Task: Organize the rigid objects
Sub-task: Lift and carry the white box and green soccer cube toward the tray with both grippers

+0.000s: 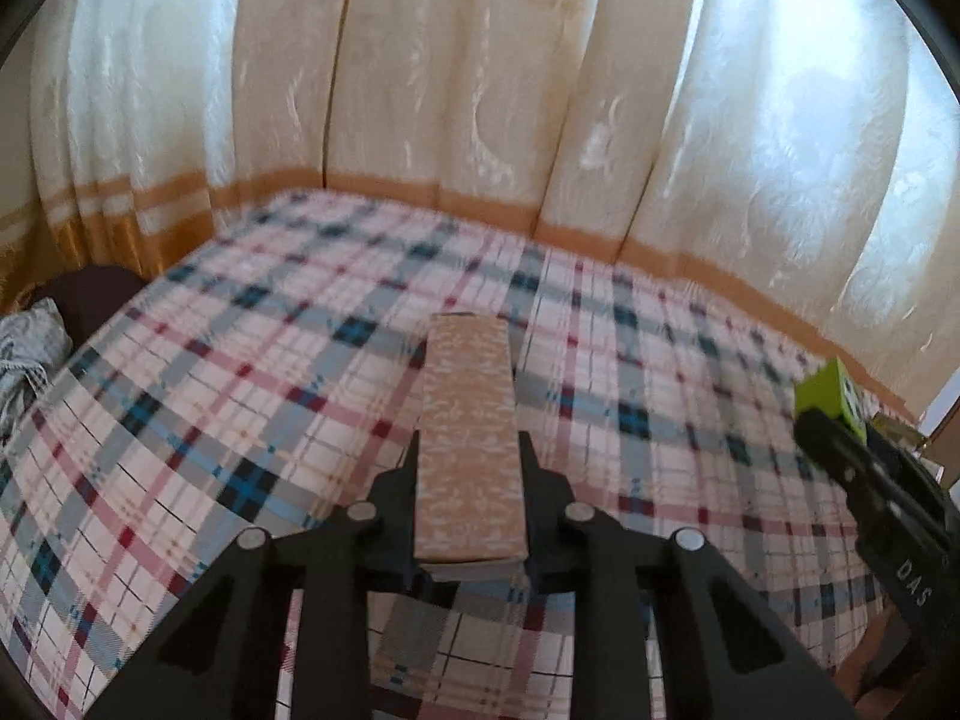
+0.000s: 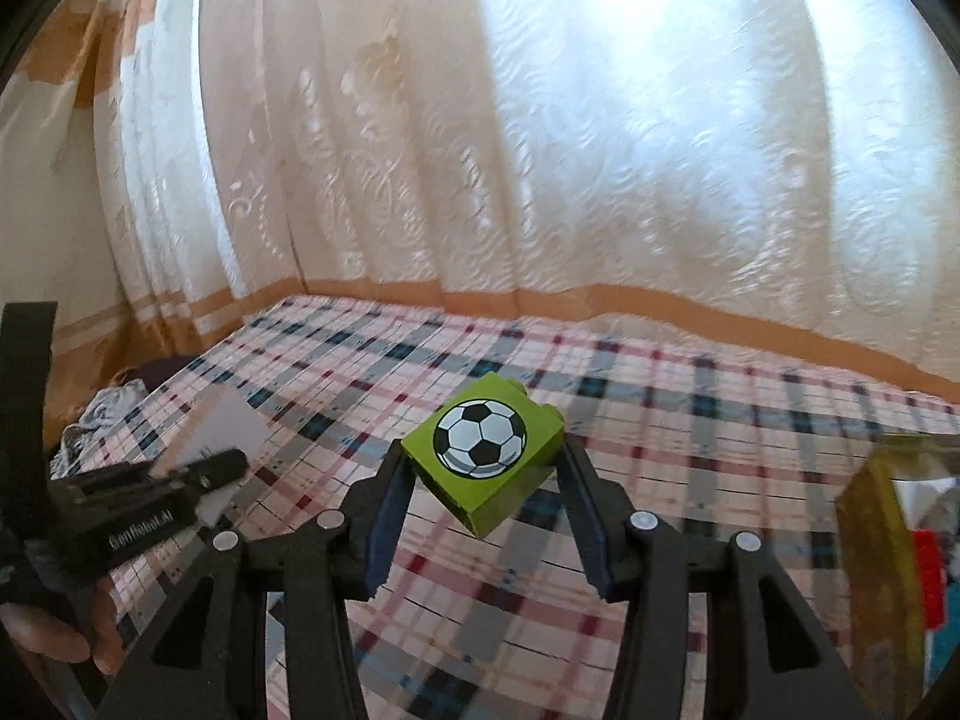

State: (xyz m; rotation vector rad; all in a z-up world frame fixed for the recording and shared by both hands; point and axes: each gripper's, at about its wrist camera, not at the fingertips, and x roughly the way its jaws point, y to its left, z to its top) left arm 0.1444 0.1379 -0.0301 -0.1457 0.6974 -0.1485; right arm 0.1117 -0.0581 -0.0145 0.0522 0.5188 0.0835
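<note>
Left gripper [image 1: 470,468] clamped on a long tan patterned block [image 1: 471,444] – lifted above the plaid cloth [image 1: 240,360], pointing toward the far curtain [image 1: 456,72]. Right gripper [image 2: 483,474] pinches a green cube with a soccer-ball print [image 2: 483,450], also off the cloth – a yellow box [image 2: 882,546] sits near right.
</note>
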